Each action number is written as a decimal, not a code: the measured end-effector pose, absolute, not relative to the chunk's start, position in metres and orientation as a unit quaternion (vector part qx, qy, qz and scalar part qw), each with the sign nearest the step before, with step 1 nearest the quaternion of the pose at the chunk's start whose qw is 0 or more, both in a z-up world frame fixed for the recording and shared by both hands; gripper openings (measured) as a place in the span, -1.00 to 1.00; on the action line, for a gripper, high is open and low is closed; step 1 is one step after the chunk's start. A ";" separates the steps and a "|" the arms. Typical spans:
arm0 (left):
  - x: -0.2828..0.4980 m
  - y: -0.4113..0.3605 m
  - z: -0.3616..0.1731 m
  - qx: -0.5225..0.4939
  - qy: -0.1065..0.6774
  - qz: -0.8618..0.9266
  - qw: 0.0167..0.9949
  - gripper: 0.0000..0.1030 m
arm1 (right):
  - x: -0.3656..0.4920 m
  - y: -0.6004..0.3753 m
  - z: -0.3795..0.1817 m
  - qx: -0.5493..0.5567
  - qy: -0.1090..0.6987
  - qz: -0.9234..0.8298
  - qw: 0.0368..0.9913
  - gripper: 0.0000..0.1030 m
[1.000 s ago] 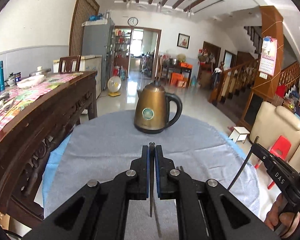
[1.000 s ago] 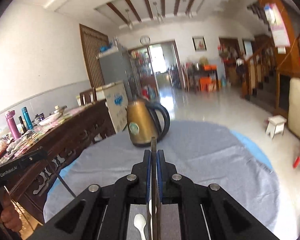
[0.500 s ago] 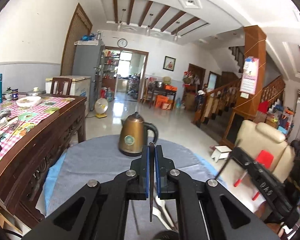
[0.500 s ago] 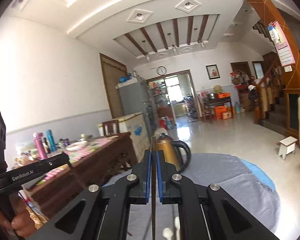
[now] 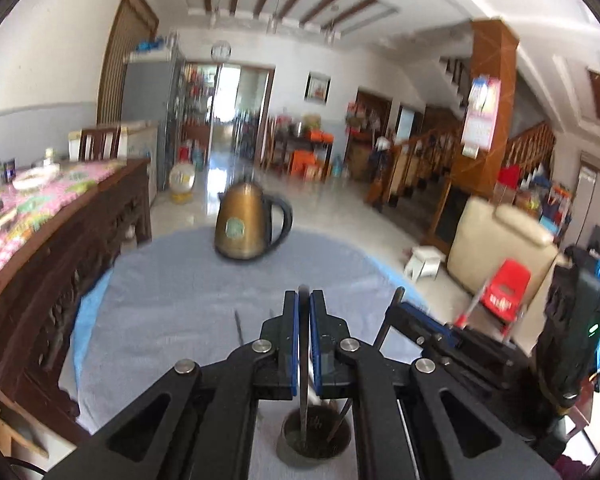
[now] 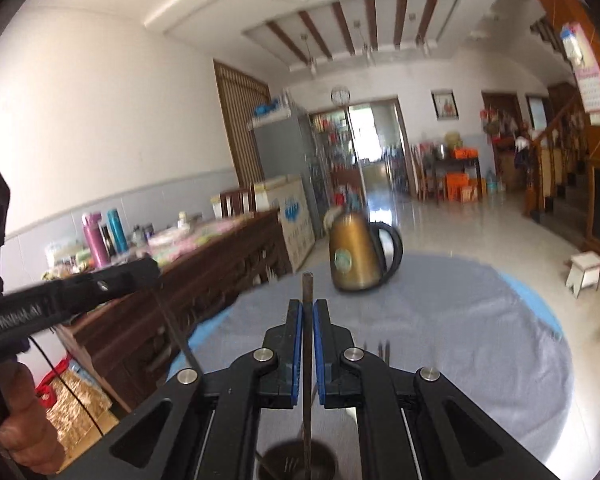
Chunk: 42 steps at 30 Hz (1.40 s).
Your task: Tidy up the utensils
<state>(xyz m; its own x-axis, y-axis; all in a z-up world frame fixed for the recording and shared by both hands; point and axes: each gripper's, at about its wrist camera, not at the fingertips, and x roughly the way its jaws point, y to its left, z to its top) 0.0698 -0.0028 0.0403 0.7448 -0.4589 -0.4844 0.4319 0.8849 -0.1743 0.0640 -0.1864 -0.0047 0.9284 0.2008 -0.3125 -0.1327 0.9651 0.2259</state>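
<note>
My left gripper is shut on a thin dark chopstick that hangs down into a dark round utensil cup just below it. A second stick leans inside the cup. My right gripper is shut on another dark chopstick, whose top pokes above the blue pads and whose lower end reaches the cup. Each gripper shows in the other's view: the right one to the right, the left one to the left, gripped by a hand.
A brass kettle stands at the far side of the round table's grey cloth. One dark stick lies loose on the cloth, and fork tines show beside my right gripper. A wooden sideboard borders the left.
Both grippers have drawn back from the kettle and risen a little, each still gripping its stick. The utensil cup has come into view directly beneath them.
</note>
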 end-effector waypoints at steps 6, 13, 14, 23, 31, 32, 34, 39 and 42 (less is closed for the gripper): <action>0.064 0.011 0.040 -0.045 0.269 -0.221 0.936 -0.20 | 0.051 -0.206 -0.009 0.132 0.171 0.092 0.972 -0.30; 0.045 0.036 0.056 -0.051 0.243 -0.192 0.949 -0.14 | 0.030 -0.231 0.010 0.156 0.130 0.059 0.977 -0.26; 0.042 0.040 0.057 -0.051 0.243 -0.187 0.950 -0.13 | 0.027 -0.234 0.011 0.158 0.127 0.056 0.978 -0.26; 0.010 0.079 0.059 -0.055 0.244 -0.124 0.960 0.09 | 0.000 -0.253 0.027 0.167 0.110 0.029 0.979 -0.26; -0.009 0.100 0.036 -0.045 0.271 -0.091 0.957 0.22 | -0.018 -0.273 0.030 0.186 0.109 0.004 0.976 -0.26; -0.009 0.102 0.032 -0.046 0.277 -0.088 0.956 0.22 | -0.021 -0.276 0.031 0.189 0.109 0.001 0.976 -0.26; -0.010 0.106 0.023 -0.050 0.293 -0.085 0.951 0.22 | -0.024 -0.280 0.032 0.191 0.111 -0.005 0.975 -0.23; -0.023 0.110 0.006 -0.051 0.319 -0.074 0.943 0.22 | -0.035 -0.292 0.033 0.201 0.118 -0.019 0.972 -0.16; -0.032 0.114 0.002 -0.047 0.325 -0.062 0.943 0.22 | -0.042 -0.296 0.035 0.197 0.118 -0.027 0.973 -0.16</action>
